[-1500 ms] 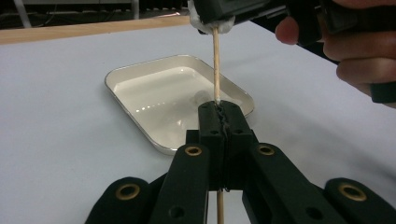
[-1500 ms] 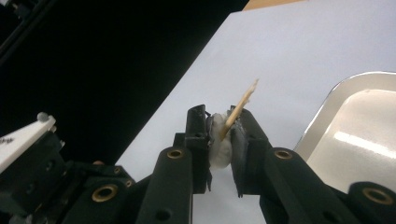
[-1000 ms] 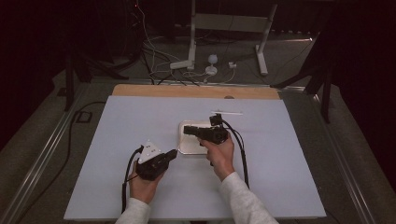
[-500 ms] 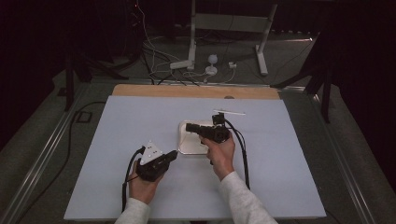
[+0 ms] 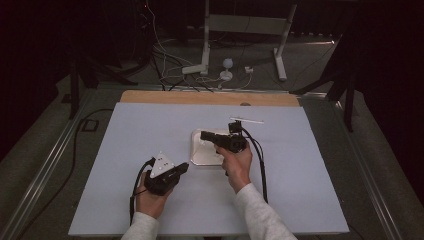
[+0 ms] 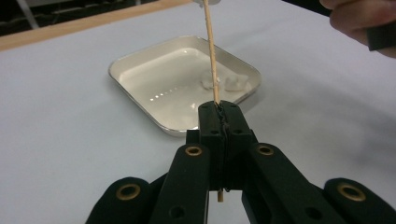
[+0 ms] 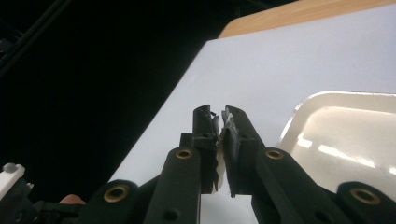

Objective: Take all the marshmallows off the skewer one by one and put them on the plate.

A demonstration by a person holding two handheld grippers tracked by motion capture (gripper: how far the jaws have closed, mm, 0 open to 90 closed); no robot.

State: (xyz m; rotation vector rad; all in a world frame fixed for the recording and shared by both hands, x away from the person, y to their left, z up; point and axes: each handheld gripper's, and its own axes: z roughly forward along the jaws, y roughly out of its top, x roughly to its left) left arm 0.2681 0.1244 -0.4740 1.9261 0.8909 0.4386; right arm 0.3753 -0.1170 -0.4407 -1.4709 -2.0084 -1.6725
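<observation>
With the left gripper (image 6: 219,114) clamped on the wooden skewer (image 6: 211,51) and the right gripper (image 7: 219,116) pinching a white scrap (image 7: 219,163), the person should—judging by the setup—steady both over the tray (image 6: 140,60) before threading.

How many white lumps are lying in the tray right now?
2, side by side near the right end of the tray: one lump behind the wooden stick, the other lump right of it. More may be hidden.

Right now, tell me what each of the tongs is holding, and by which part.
The left tongs are shut on a thin wooden stick, gripped near its lower end. The right tongs pinch something small and whitish; what it is cannot be told.
</observation>
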